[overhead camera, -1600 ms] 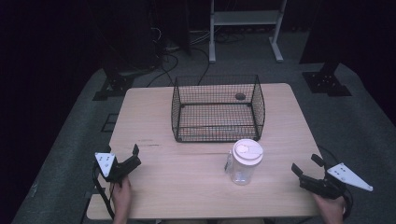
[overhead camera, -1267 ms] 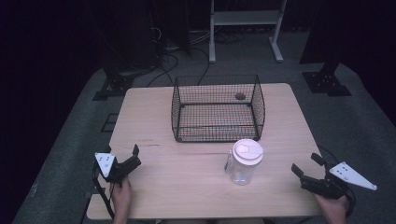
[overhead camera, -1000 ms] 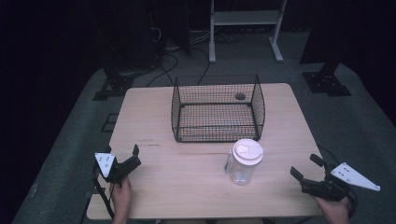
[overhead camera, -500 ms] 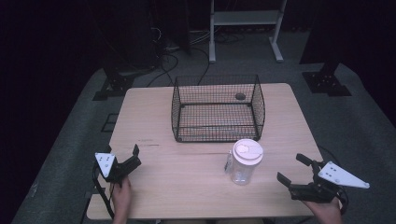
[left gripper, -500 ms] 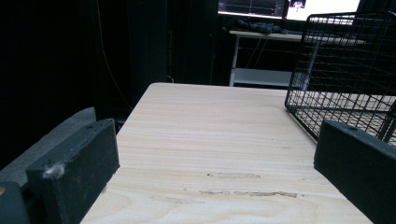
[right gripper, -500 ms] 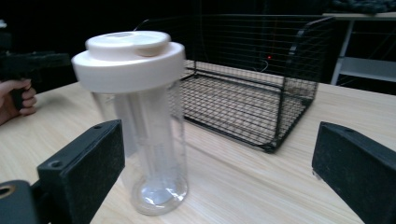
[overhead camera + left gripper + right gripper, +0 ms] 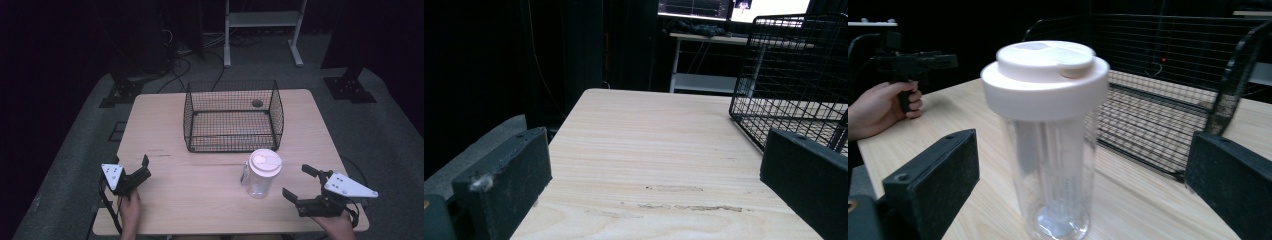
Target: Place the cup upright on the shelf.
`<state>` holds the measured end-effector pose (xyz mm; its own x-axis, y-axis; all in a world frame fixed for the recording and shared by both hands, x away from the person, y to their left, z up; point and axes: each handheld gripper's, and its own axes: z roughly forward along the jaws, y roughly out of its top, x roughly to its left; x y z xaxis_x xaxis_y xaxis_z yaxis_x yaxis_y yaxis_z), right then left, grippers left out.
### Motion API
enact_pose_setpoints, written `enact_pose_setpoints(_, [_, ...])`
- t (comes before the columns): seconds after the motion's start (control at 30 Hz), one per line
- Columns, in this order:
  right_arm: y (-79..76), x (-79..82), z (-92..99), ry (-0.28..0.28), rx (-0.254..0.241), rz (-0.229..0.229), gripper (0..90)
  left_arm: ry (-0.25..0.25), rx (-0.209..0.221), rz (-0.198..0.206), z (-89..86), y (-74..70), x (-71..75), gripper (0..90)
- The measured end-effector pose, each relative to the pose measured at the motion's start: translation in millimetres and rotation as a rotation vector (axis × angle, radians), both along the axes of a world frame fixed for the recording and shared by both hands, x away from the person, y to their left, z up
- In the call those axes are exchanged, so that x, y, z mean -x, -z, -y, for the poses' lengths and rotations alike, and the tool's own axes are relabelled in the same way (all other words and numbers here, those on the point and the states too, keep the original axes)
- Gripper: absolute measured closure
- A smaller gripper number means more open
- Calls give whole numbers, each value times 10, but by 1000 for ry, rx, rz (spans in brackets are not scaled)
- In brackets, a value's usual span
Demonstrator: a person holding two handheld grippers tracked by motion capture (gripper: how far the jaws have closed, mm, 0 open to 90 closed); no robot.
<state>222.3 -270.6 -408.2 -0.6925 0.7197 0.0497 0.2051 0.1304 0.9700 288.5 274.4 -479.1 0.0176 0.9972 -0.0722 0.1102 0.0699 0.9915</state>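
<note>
low in the high view's centre, the clear bottle stands upright before the wire basket; right gripper, jaws apart, sits just right of it, left gripper lower left. across the left gripper view, jaws spread over bare table. centred in the right gripper view, the bottle rises between parted jaws.

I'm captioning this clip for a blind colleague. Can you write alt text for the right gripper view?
A clear plastic tumbler with a pale pink lid stands upright on the wooden table, centred between the right gripper's open black jaws and untouched. A black wire basket sits behind it; the other hand holds the left gripper farther off.
</note>
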Motion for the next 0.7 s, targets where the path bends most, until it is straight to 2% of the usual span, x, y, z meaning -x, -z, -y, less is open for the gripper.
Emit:
enact_pose_setpoints(0.13, [-26,-17,-111,-28,7,-7,3,0,-1,0,-1,0,0,0])
enact_pose_setpoints(0.7, [7,-230,-315,-45,20,-32,3,0,3,2,-4,0,0,0])
